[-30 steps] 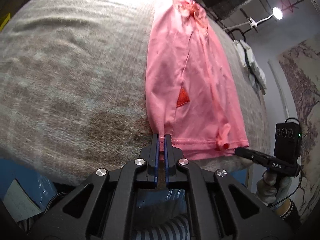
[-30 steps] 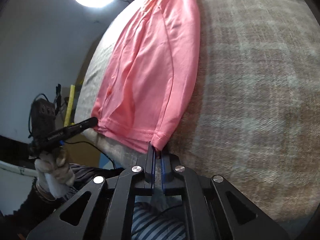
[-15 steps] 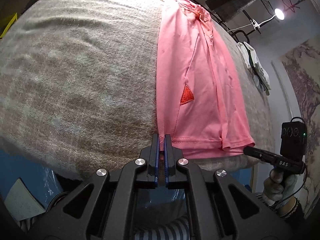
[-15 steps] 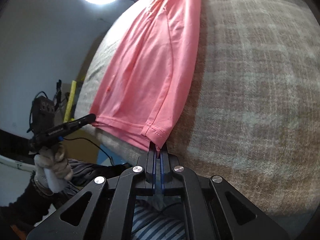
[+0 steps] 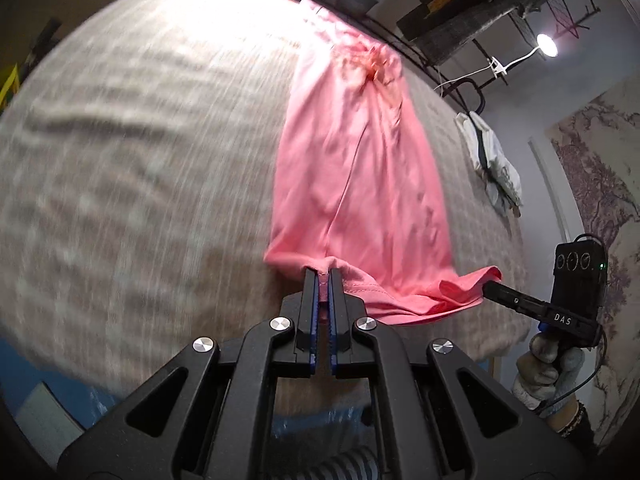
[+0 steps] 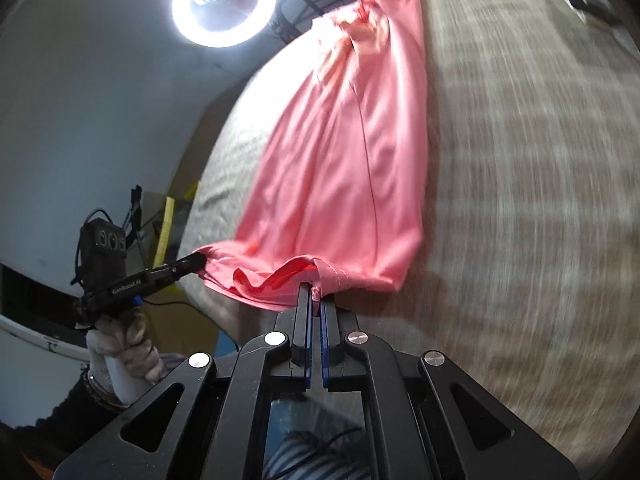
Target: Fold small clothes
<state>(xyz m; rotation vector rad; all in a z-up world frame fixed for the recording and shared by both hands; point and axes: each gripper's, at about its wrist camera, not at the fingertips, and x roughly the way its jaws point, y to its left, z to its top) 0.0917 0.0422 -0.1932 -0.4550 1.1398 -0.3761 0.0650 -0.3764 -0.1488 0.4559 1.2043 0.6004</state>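
Note:
A pink shirt point(image 5: 360, 184) lies lengthwise on the grey woven table point(image 5: 120, 168), folded into a long strip with its collar at the far end. My left gripper point(image 5: 324, 276) is shut on the left corner of the near hem. My right gripper point(image 6: 315, 290) is shut on the right corner of the hem, and it also shows in the left wrist view point(image 5: 490, 289). The hem is lifted off the table and sags between the two grippers. The shirt point(image 6: 352, 168) and the left gripper point(image 6: 196, 260) show in the right wrist view too.
A white crumpled cloth point(image 5: 492, 164) lies at the table's far right edge. A ring light point(image 6: 224, 4) and a small lamp point(image 5: 547, 45) stand beyond the far edge. The table's near edge point(image 5: 460, 354) runs just under the grippers.
Both grippers have lifted the near hem off the table and carried it forward over the shirt. The hem now bunches and sags between them, and the red triangle patch is no longer visible.

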